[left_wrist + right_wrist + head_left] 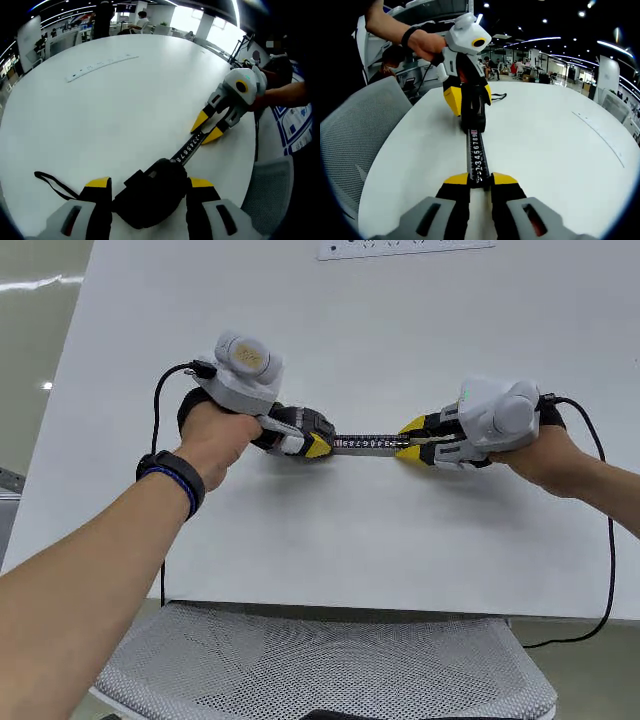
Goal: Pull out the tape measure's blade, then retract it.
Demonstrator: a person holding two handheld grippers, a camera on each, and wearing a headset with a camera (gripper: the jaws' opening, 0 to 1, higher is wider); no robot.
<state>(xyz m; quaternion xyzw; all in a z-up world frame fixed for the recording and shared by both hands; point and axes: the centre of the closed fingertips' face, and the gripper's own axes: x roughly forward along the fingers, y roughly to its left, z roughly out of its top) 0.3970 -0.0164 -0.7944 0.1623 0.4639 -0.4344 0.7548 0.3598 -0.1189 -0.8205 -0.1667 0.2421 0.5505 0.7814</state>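
A black tape measure case [303, 430] [152, 197] [473, 107] rests on the white table [350, 540], clamped between the yellow-tipped jaws of my left gripper [296, 436] [150, 184]. Its dark numbered blade [368, 443] [189, 148] [476, 155] is drawn out a short way to the right. My right gripper [410, 440] [480, 178] is shut on the blade's free end. In the left gripper view the right gripper [210, 127] comes in from the right, and in the right gripper view the left gripper [465, 100] holds the case ahead.
A grey mesh chair [330, 660] stands below the table's near edge. A white power strip [405, 248] [100, 65] lies at the table's far side. Black cables [158, 400] trail from both grippers. A black wrist strap [52, 182] lies beside the case.
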